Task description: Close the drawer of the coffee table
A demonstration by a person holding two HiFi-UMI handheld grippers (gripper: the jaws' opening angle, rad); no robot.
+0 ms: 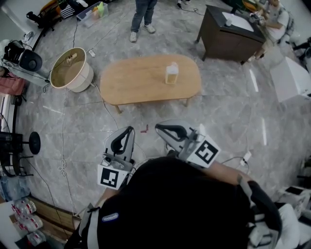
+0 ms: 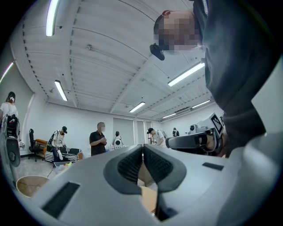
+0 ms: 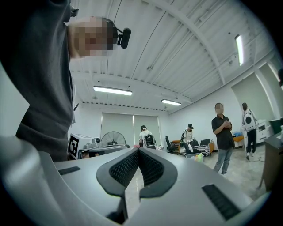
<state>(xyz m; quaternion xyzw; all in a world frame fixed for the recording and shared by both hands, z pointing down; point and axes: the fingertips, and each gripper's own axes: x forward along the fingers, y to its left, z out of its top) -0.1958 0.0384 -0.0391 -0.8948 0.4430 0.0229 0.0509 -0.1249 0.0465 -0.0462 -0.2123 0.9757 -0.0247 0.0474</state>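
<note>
One oval wooden coffee table stands in the middle of the grey marbled floor, in the upper half of the head view and well ahead of the person holding the tongs. From this steep angle only its top and a couple of legs show, so the drawer cannot be made out. A pale, translucent container stands upright on the right part of the tabletop. Just left of the table a round cream basket rests on the floor, tilted so its inside shows. Beyond the table's right end is a dark wooden desk, and past the far edge stands a person in jeans. Nearer the camera, a small red mark lies on the floor between the table and the tongs. The left gripper and the right gripper are held side by side, pointing towards the table and well short of it. Each carries its marker cube close to the person's dark top. In the left gripper view the ribbed pads meet along a closed seam with nothing between them. The right gripper view shows the same, pads pressed together and empty. Past those jaws a round fan stands in the background.
</note>
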